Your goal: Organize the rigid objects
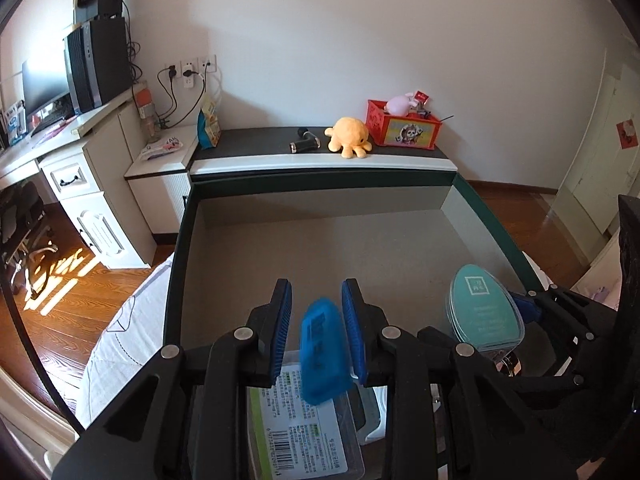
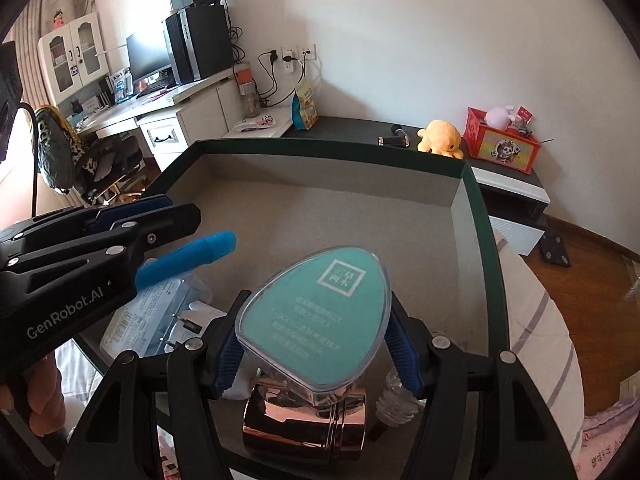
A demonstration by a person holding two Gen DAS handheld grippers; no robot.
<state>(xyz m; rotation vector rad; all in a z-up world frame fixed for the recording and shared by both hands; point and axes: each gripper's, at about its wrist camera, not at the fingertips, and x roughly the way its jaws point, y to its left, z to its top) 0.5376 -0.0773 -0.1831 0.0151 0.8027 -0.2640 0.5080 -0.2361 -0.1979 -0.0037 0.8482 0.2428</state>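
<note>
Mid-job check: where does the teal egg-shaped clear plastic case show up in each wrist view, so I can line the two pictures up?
Left wrist view: the teal egg-shaped clear plastic case sits at lower right, held by the right gripper coming in from the right edge.
Right wrist view: the case fills the lower centre, clamped between the right gripper's blue pads.
Shared landmark: the yellow plush octopus on the dark ledge beyond the glass table.

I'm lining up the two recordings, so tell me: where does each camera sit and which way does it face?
Left wrist: on the left gripper, looking along its fingers over the glass table toward the wall; a blue case sits between its fingers.
Right wrist: on the right gripper, facing the same wall, shut on a teal box.
Shared: each shows the other gripper, the table, and the yellow plush.
</note>
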